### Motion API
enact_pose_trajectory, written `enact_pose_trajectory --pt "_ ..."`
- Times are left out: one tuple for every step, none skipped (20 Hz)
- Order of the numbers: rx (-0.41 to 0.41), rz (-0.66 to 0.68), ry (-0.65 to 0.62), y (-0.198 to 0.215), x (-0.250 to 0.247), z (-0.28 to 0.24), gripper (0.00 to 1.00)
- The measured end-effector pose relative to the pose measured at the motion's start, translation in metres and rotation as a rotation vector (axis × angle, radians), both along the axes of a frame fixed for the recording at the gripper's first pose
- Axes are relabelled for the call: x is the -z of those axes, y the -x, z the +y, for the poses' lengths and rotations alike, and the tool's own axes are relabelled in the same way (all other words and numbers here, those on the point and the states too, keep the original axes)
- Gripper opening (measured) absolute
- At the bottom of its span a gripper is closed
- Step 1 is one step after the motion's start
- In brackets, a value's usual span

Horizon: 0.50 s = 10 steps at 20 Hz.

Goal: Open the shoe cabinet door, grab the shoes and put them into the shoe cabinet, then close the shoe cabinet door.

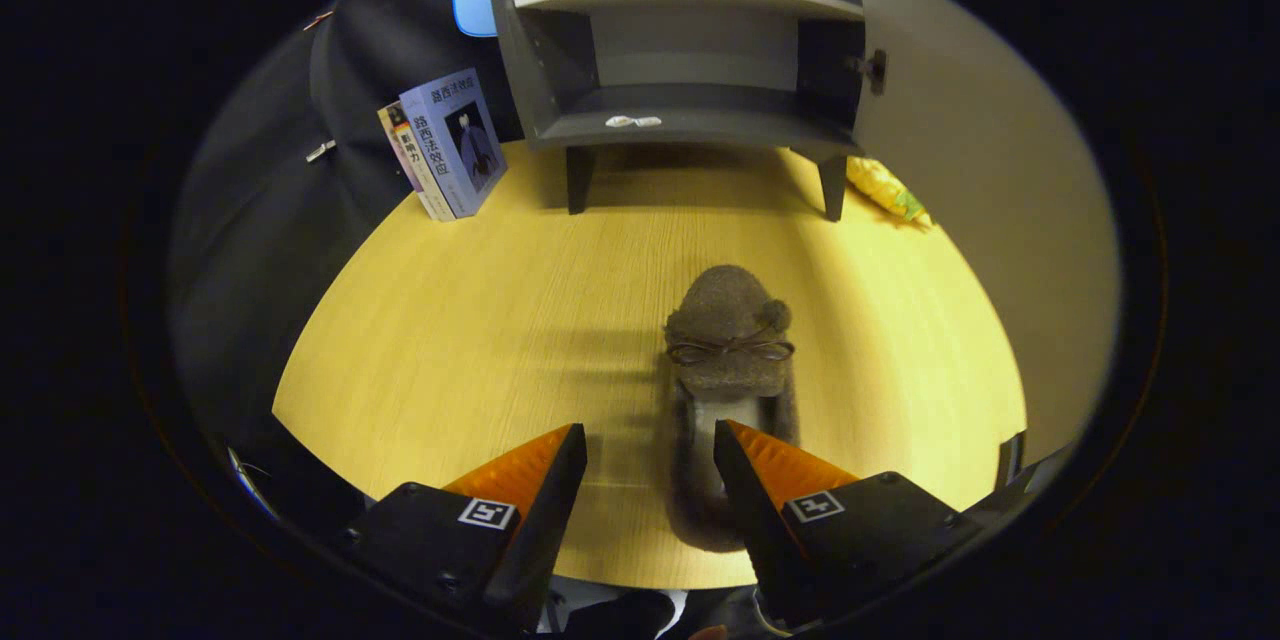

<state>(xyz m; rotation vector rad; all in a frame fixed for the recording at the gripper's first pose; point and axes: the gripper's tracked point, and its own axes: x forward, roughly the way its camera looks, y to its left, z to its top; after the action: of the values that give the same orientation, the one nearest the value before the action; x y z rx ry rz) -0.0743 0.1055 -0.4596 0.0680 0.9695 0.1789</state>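
One view: gripper camera.
Gripper point(650, 450): fingers spread apart, gripping nothing, held low over the table point(450, 340).
Slipper point(728, 360): just ahead; its heel seems to sit under the right finger.
Shoe cabinet point(680, 50): well beyond, door open.
Books point(445, 145): beside the cabinet.

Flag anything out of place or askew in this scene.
A small white scrap lies on the open shoe cabinet's bottom shelf. A yellow packet lies half tucked behind its right leg. The slipper sits under the gripper, off-centre toward the right finger of the open jaws.
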Motion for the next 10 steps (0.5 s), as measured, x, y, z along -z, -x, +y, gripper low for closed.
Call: enact_pose_trajectory --pt "0.02 -0.003 -0.005 -0.009 0.011 0.003 0.83" --pt "0.043 -0.015 -0.006 -0.019 0.018 0.003 0.77" --pt "0.062 -0.025 0.004 -0.03 0.028 0.004 0.7" --pt "0.078 -0.031 0.016 -0.041 0.04 0.003 0.64" --pt "0.099 -0.047 0.026 -0.051 0.043 0.002 0.64" --pt "0.124 -0.077 0.035 -0.063 0.042 0.0 0.63" --pt "0.155 -0.088 0.071 -0.068 0.045 -0.007 0.63" --pt "0.183 -0.092 0.089 -0.076 0.048 -0.015 0.47" --pt "0.202 -0.081 0.062 -0.077 0.047 -0.013 0.3" --pt "0.211 -0.082 0.044 -0.081 0.048 -0.013 0.13"
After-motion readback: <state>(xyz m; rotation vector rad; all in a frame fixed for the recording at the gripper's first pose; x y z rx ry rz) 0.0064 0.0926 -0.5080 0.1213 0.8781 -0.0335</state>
